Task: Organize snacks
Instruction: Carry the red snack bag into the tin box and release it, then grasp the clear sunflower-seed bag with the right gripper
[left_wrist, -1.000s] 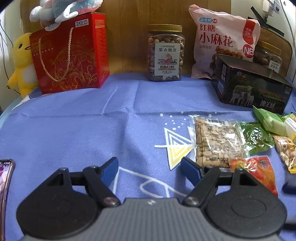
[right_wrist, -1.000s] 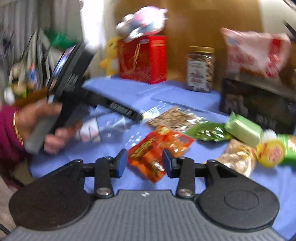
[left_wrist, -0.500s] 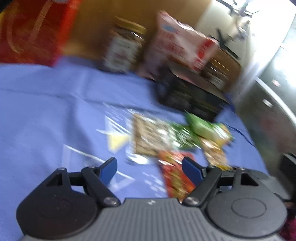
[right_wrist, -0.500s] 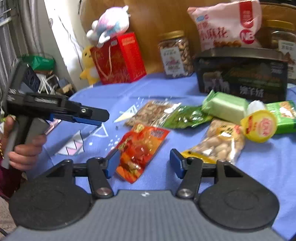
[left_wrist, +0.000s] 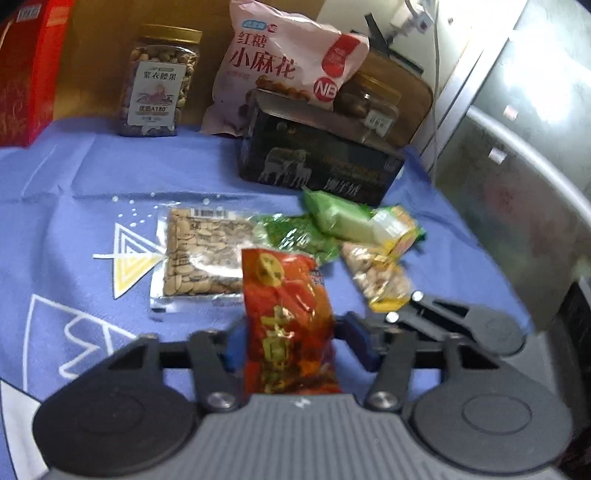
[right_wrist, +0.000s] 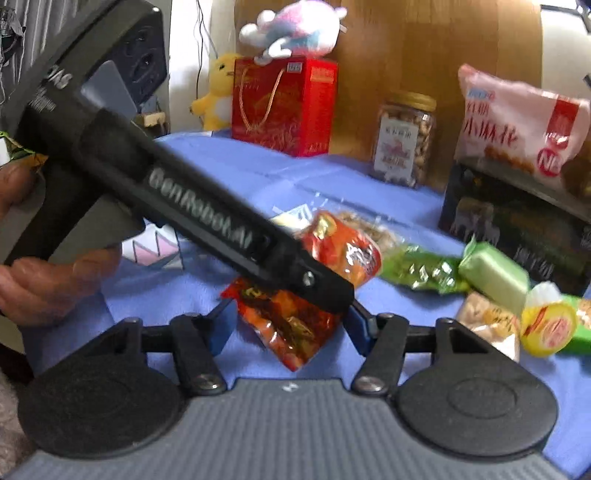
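A red snack packet (left_wrist: 288, 317) stands tilted up between the blue pads of my left gripper (left_wrist: 297, 345). Its jaws are closing and the pads press the packet's sides. In the right wrist view the left gripper (right_wrist: 328, 291) reaches in from the left, held by a hand (right_wrist: 40, 284), and crosses over the red snack packet (right_wrist: 291, 328). The packet's far end curls up behind it. My right gripper (right_wrist: 290, 325) straddles the packet's near end. Its jaws are closing, with a small gap at each pad.
On the blue cloth (left_wrist: 92, 177) lie a clear seed packet (left_wrist: 199, 258), a green packet (left_wrist: 295, 236), a pale green bar (left_wrist: 340, 218) and a nut packet (left_wrist: 376, 277). Behind stand a dark tin (left_wrist: 317, 162), a nut jar (left_wrist: 159, 81), a pink bag (left_wrist: 280, 70) and a red gift box (right_wrist: 284, 103).
The left gripper swung right, came over the red packet and narrowed onto it. The packet's far end rose off the cloth. The right gripper's jaws narrowed around the near end.
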